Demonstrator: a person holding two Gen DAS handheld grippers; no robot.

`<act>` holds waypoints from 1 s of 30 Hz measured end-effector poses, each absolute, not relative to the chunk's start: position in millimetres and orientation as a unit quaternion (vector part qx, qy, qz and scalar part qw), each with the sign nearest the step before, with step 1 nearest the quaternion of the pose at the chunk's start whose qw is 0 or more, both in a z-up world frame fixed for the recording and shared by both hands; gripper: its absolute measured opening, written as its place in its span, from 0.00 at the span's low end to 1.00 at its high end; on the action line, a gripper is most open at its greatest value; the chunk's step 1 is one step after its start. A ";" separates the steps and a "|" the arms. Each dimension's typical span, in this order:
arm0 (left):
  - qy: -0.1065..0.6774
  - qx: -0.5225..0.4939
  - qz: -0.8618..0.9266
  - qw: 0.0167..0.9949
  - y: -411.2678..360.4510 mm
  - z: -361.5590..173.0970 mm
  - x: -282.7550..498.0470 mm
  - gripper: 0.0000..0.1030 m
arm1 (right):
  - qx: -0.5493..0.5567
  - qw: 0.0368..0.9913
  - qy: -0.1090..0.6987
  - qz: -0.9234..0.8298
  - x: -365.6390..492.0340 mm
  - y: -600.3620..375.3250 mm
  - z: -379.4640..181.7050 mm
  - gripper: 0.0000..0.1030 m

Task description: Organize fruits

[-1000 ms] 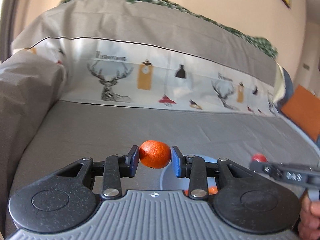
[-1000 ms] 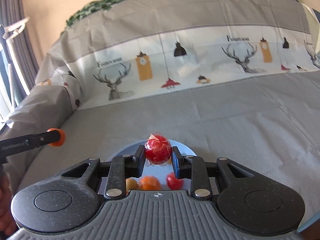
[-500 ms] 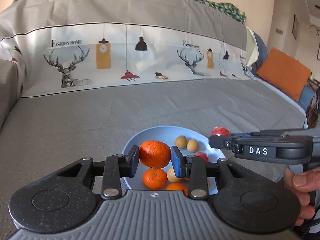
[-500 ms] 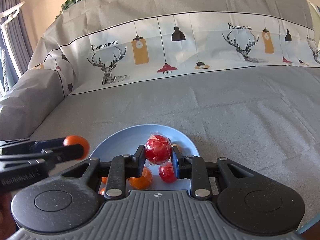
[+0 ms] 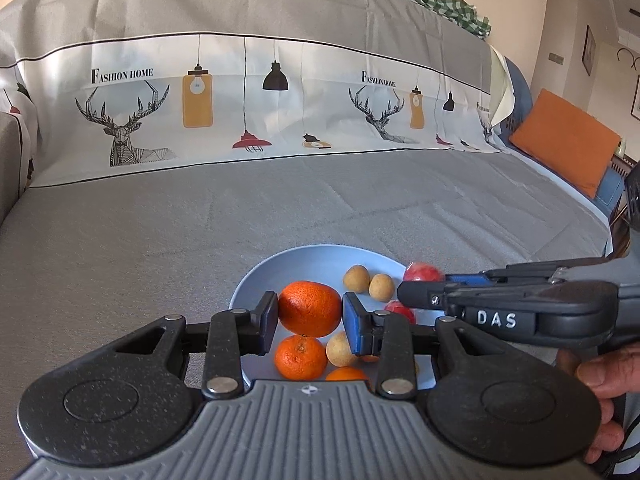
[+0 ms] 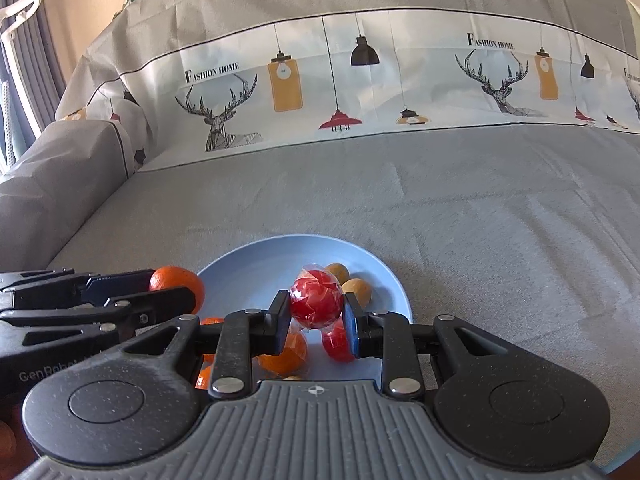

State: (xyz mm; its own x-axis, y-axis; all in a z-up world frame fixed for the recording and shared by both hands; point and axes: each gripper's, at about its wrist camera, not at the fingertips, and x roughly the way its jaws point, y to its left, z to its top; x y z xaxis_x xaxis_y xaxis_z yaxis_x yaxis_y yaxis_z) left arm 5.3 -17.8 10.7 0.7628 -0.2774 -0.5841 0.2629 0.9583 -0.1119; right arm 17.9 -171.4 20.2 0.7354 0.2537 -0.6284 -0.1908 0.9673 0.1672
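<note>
A blue plate (image 5: 320, 258) lies on the grey sofa seat; it also shows in the right wrist view (image 6: 256, 268). It holds oranges (image 5: 301, 357), small tan fruits (image 5: 356, 278) and a red fruit (image 5: 400, 310). My left gripper (image 5: 310, 318) is shut on an orange (image 5: 310, 308) and holds it above the plate's left part. My right gripper (image 6: 316, 318) is shut on a red fruit in clear wrap (image 6: 317, 298) above the plate's middle. The right gripper reaches in from the right in the left wrist view (image 5: 424, 286).
The sofa back wears a cover printed with deer and lamps (image 5: 248, 96). A grey armrest (image 6: 48, 184) stands at the left. An orange cushion (image 5: 566, 142) lies at the far right. A hand (image 5: 608, 384) holds the right gripper.
Both grippers have tilted down and moved in over the plate, each holding its fruit. The plate with its fruits has come into full view.
</note>
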 end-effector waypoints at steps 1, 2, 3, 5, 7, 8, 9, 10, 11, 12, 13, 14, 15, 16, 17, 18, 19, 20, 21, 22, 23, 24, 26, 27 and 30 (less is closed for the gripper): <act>0.313 -0.015 -0.146 0.938 -17.4 10.5 5.5 0.38 | 0.044 0.930 0.346 0.118 18.1 -170.8 19.2 0.29; 0.315 -0.017 -0.147 0.937 -17.1 10.7 6.3 0.46 | 0.043 0.929 0.349 0.115 18.3 -170.2 18.3 0.30; 0.314 -0.018 -0.146 0.938 -16.6 11.2 6.1 0.52 | 0.042 0.928 0.353 0.113 19.0 -169.8 17.2 0.32; 0.310 -0.021 -0.146 0.939 -15.1 13.0 5.8 0.53 | 0.041 0.927 0.358 0.106 19.3 -169.4 15.7 0.48; 0.310 -0.027 -0.144 0.939 -13.3 13.8 6.2 0.53 | 0.045 0.926 0.359 0.103 18.7 -170.7 15.9 0.49; 0.310 -0.029 -0.143 0.940 -12.3 14.4 6.3 0.53 | 0.047 0.926 0.360 0.102 18.5 -171.7 15.9 0.52; 0.308 -0.031 -0.142 0.940 -11.8 15.4 5.9 0.53 | 0.049 0.926 0.360 0.100 17.9 -172.4 15.8 0.53; 0.307 -0.032 -0.141 0.941 -11.0 16.2 5.7 0.53 | 0.050 0.926 0.361 0.098 17.7 -173.6 15.6 0.56; 0.306 -0.033 -0.140 0.941 -10.3 17.3 5.0 0.53 | 0.052 0.926 0.362 0.097 17.2 -174.2 15.5 0.56; 0.305 -0.034 -0.139 0.941 -9.6 18.2 4.4 0.54 | 0.052 0.926 0.362 0.095 16.6 -174.6 15.7 0.56; 0.304 -0.035 -0.137 0.942 -9.1 19.4 3.0 0.55 | 0.052 0.926 0.361 0.093 15.5 -175.2 15.9 0.58; 0.302 -0.035 -0.135 0.943 -8.3 20.4 1.5 0.61 | 0.052 0.927 0.360 0.092 14.4 -175.9 16.5 0.63; 0.300 -0.036 -0.132 0.944 -7.9 21.4 0.1 0.67 | 0.053 0.928 0.359 0.089 13.4 -176.5 17.7 0.66; 0.297 -0.037 -0.128 0.945 -7.1 22.7 -1.8 0.70 | 0.053 0.929 0.357 0.087 12.0 -177.2 18.9 0.71; 0.294 -0.038 -0.126 0.947 -6.3 24.1 -3.7 0.74 | 0.053 0.930 0.354 0.084 10.4 -178.1 20.2 0.76; 0.292 -0.040 -0.124 0.948 -5.1 25.5 -5.7 0.78 | 0.054 0.931 0.350 0.082 8.4 -179.1 22.1 0.79; 0.290 -0.040 -0.120 0.949 -4.4 27.1 -8.0 0.80 | 0.055 0.933 0.346 0.079 6.4 -180.5 24.2 0.85; 0.287 -0.040 -0.116 0.950 -4.1 28.7 -10.6 0.81 | 0.056 0.935 0.342 0.076 3.9 -181.6 26.8 0.89; 0.286 -0.038 -0.113 0.951 -4.2 30.5 -13.2 0.82 | 0.057 0.937 0.337 0.073 1.4 -183.0 29.8 0.91; 0.284 -0.037 -0.109 0.952 -4.4 32.5 -16.3 0.83 | 0.057 0.938 0.334 0.071 -0.9 -184.3 33.0 0.94; 0.282 -0.036 -0.105 0.953 -4.6 34.4 -19.6 0.84 | 0.056 0.940 0.330 0.067 -3.5 -185.7 36.9 0.96; 0.278 -0.033 -0.099 0.955 -4.9 36.0 -23.5 0.84 | 0.055 0.942 0.326 0.062 -6.8 -186.6 40.9 0.97; 0.283 -0.032 -0.082 0.955 -5.5 37.9 -30.1 0.84 | 0.053 0.944 0.323 0.052 -15.0 -188.5 47.9 0.99; 0.294 -0.036 -0.078 0.952 -5.0 38.1 -33.1 0.84 | 0.053 0.943 0.325 0.048 -19.1 -188.6 50.5 0.99; 0.318 -0.057 -0.061 0.944 -2.2 39.4 -43.8 0.86 | 0.044 0.942 0.331 0.039 -35.0 -188.3 55.4 0.99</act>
State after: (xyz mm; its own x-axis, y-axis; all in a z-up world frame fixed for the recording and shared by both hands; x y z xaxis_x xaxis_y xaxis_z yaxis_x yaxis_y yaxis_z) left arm -43.8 -2.2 39.4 0.7905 -0.1525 -0.5931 0.0797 0.9859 -0.1473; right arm -35.0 -188.3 55.4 0.7779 0.1029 -0.6199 -0.0452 0.9931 0.1082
